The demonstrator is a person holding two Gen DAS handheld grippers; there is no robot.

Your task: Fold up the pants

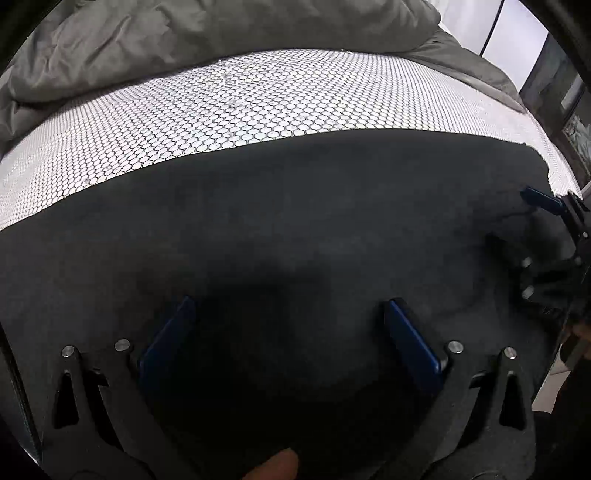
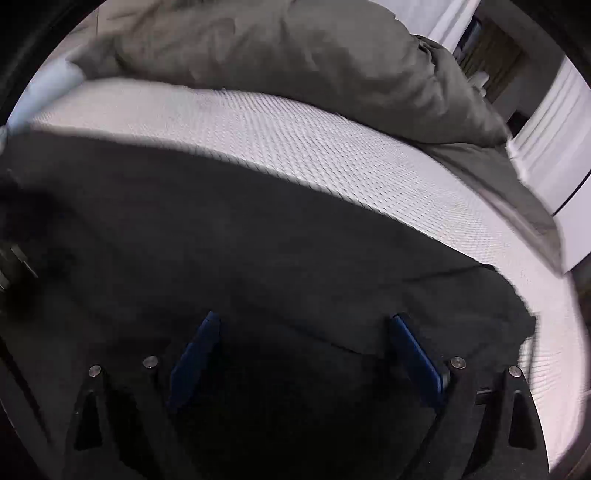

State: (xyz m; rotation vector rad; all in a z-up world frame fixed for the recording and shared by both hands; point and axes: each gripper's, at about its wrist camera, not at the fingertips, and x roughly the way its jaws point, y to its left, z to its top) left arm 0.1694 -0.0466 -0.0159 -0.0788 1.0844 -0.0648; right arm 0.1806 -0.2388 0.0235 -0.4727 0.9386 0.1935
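Observation:
The dark charcoal pants (image 1: pixel 295 221) lie flat on a white bed cover with a honeycomb pattern (image 1: pixel 221 110); they also fill the lower right wrist view (image 2: pixel 258 258). My left gripper (image 1: pixel 290 314) is open, its blue pads wide apart just above the cloth, holding nothing. My right gripper (image 2: pixel 304 332) is open too, over the pants near their right edge. The right gripper shows at the far right of the left wrist view (image 1: pixel 546 206).
A rumpled grey duvet (image 1: pixel 184 33) is piled at the back of the bed, also in the right wrist view (image 2: pixel 295 55). White furniture (image 2: pixel 554 147) stands to the right beyond the bed edge.

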